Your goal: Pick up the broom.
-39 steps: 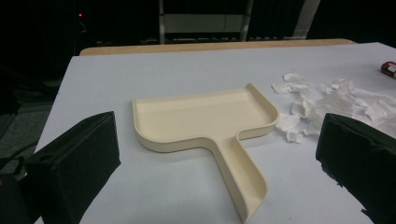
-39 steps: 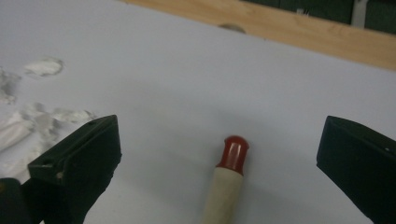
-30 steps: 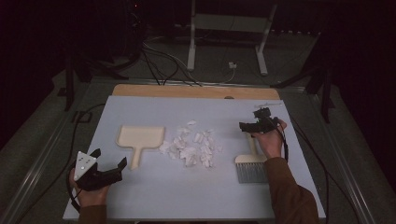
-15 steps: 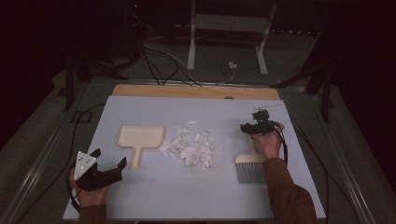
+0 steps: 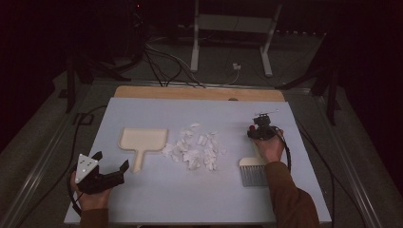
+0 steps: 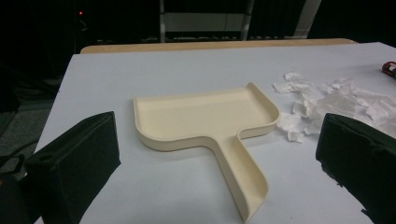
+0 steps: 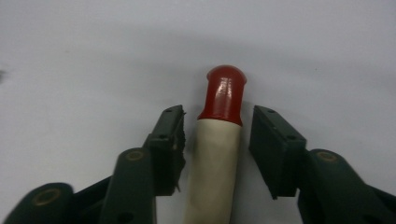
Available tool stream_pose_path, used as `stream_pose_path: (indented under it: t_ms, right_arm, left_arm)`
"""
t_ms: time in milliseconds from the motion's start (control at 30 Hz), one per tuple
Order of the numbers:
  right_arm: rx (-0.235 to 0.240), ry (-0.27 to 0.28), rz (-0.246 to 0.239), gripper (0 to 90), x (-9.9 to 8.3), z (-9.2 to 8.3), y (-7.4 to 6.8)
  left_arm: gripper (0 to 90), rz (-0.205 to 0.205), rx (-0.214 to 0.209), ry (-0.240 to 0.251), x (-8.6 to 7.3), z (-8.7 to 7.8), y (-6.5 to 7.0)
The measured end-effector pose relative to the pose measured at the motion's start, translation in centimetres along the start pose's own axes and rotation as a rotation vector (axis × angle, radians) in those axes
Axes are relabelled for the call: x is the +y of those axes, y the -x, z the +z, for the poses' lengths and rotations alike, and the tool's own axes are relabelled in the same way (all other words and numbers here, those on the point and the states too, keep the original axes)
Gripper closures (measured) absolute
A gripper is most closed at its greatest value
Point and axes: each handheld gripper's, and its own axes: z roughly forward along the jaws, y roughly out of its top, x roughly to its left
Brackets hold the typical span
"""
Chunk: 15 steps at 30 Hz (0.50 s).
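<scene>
The right gripper (image 7: pixel 217 140) has just been closing, its jaws narrowly astride but not yet pinching the cream, red-tipped brush handle (image 7: pixel 215 149) lying on the white table (image 5: pixel 157 199), right of the torn paper scraps (image 5: pixel 195 148), so an off-centre squeeze could roll it away, while the left gripper (image 5: pixel 110 167) waits wide open, empty, near the cream plastic dustpan (image 6: pixel 210 123).

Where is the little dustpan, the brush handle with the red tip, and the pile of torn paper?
dustpan (image 6: pixel 205 116), left gripper view, on its flat tray.
brush handle (image 7: pixel 215 154), right gripper view, on its cream shaft.
torn paper (image 5: pixel 195 149), high view, on the pile's middle.

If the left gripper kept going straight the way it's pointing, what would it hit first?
Most likely the cream plastic dustpan, which lies straight ahead of the left gripper, its handle nearest. The torn white paper scraps lie off to one side.
</scene>
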Motion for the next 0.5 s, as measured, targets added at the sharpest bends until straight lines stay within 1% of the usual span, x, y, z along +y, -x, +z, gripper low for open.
stream_pose_path:
  t_ms: [67, 133, 167, 267, 367, 500]
  right_arm:
    - [-0.004, -0.009, 0.005, 65.8, -0.02, 0.18, -0.24]
    - [-0.009, -0.009, 0.001, 66.0, -0.03, 0.19, -0.30]
    - [-0.019, -0.013, 0.003, 66.3, 0.00, 0.20, -0.43]
    - [-0.025, -0.019, 0.016, 66.3, 0.09, 0.27, -0.51]
    - [-0.043, -0.032, 0.004, 65.7, 0.25, 0.31, -0.74]
    - [-0.048, -0.031, -0.003, 66.9, 0.21, 0.29, -0.86]
  left_arm:
    - [0.7, 0.000, 0.001, -0.001, 0.01, -0.02, -0.02]
    - [0.7, -0.004, 0.003, 0.000, 0.00, -0.03, -0.05]
    - [0.7, -0.008, 0.006, -0.002, -0.02, -0.02, -0.08]
    - [0.7, -0.009, 0.007, -0.004, -0.02, -0.01, -0.08]
    - [0.7, -0.010, 0.006, -0.004, -0.01, -0.01, -0.07]
    - [0.7, -0.010, 0.005, -0.006, -0.02, 0.03, -0.07]
